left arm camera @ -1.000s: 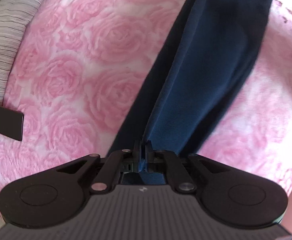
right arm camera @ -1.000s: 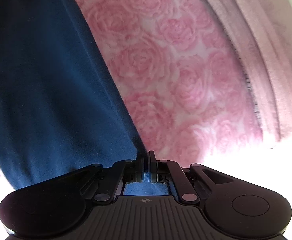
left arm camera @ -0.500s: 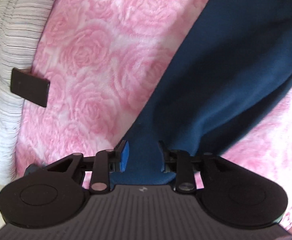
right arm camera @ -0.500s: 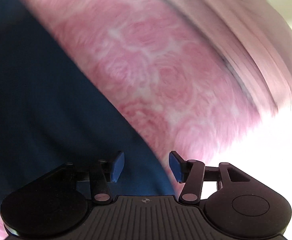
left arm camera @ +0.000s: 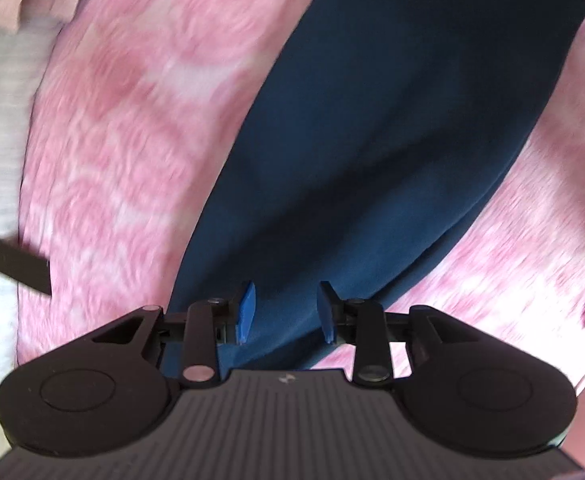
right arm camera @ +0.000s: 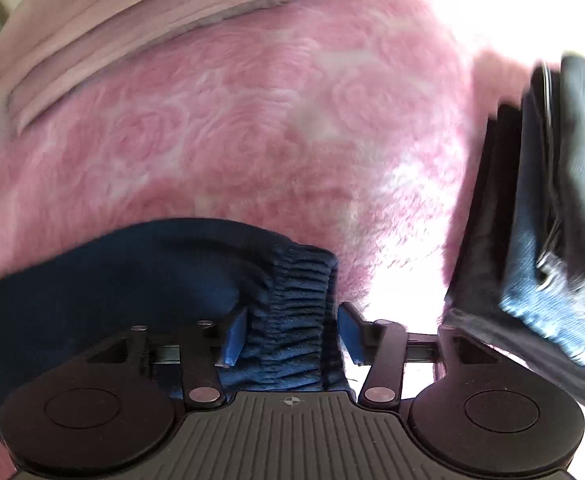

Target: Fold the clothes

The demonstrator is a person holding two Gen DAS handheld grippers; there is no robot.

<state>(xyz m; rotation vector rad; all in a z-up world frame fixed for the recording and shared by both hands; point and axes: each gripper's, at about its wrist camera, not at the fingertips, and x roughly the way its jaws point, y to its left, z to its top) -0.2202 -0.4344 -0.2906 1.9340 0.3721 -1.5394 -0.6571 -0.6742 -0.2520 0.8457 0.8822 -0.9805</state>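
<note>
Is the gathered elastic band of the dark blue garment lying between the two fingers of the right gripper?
Yes: in the right wrist view the ribbed elastic band of the blue garment sits between the closing fingers of the right gripper.

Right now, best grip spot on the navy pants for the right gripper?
Probably the gathered waistband: thick ribbed edge of the navy pants, already between the right gripper pads. Come from above, jaws across the band; they are closing, not yet pinching.
</note>
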